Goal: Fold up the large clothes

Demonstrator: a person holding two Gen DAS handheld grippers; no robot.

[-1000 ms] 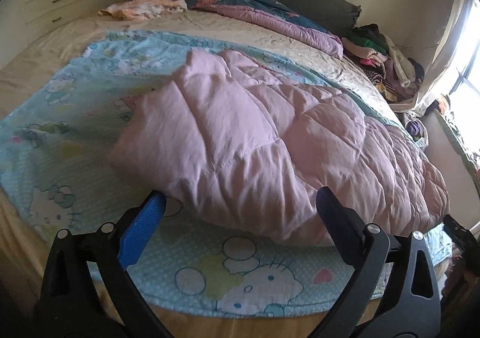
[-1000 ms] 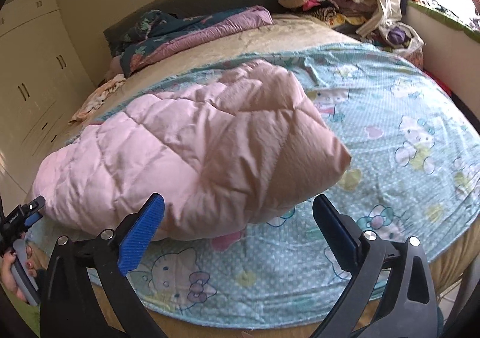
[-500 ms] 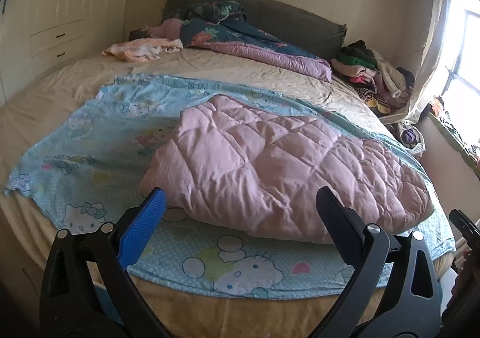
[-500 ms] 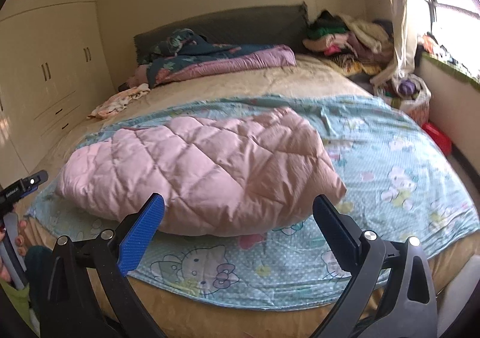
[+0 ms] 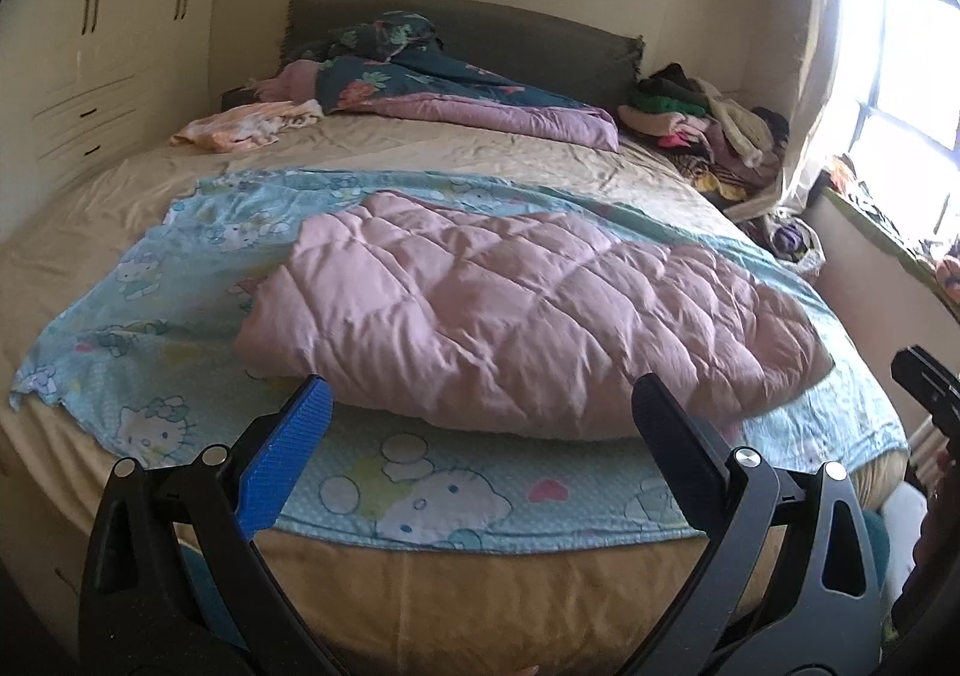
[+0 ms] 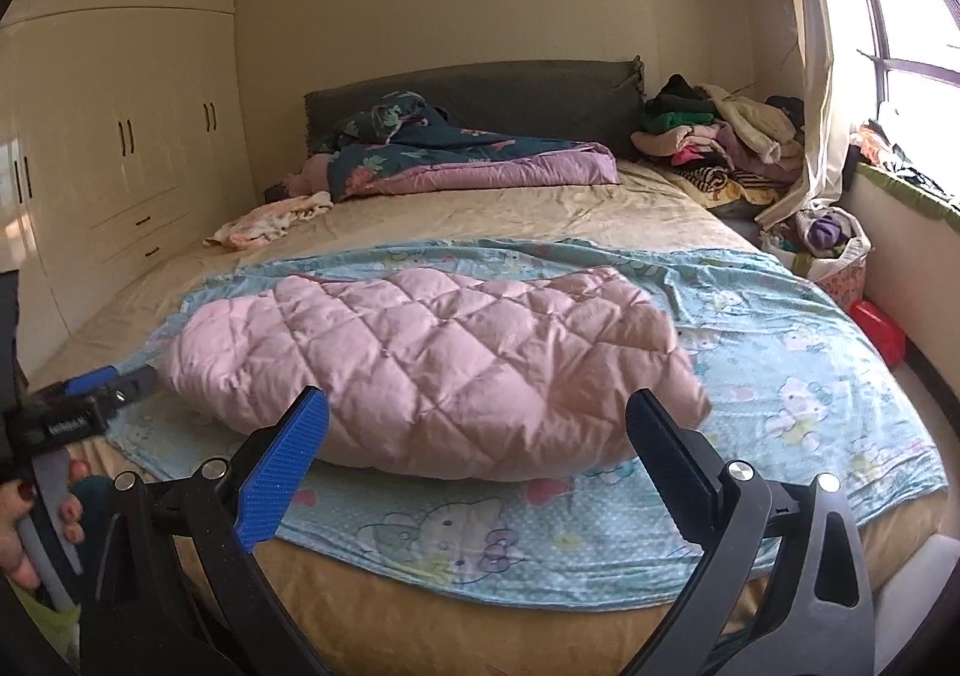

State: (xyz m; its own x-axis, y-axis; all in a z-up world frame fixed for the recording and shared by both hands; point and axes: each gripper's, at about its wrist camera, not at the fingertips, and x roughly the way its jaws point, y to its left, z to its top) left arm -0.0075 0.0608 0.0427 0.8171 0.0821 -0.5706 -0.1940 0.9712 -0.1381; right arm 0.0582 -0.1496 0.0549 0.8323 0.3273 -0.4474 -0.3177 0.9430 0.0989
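A pink quilted down garment (image 5: 528,316) lies folded in a long bundle across a light blue cartoon-cat sheet (image 5: 150,316) near the foot of the bed; it also shows in the right wrist view (image 6: 432,364). My left gripper (image 5: 480,418) is open and empty, held back off the foot of the bed, short of the bundle's near edge. My right gripper (image 6: 477,430) is open and empty, likewise back from the bundle. The left gripper also shows at the left edge of the right wrist view (image 6: 90,394).
The bed has a beige sheet (image 6: 540,214) and a dark headboard (image 6: 510,93). A flowered purple duvet (image 6: 468,159) lies at the head. A clothes pile (image 6: 720,135) sits at the far right. A wardrobe (image 6: 120,135) stands on the left, a window (image 6: 900,15) on the right.
Both grippers have pulled back and away from the pink bundle, which now looks smaller and farther off. Both stay open and empty. The bundle lies still.
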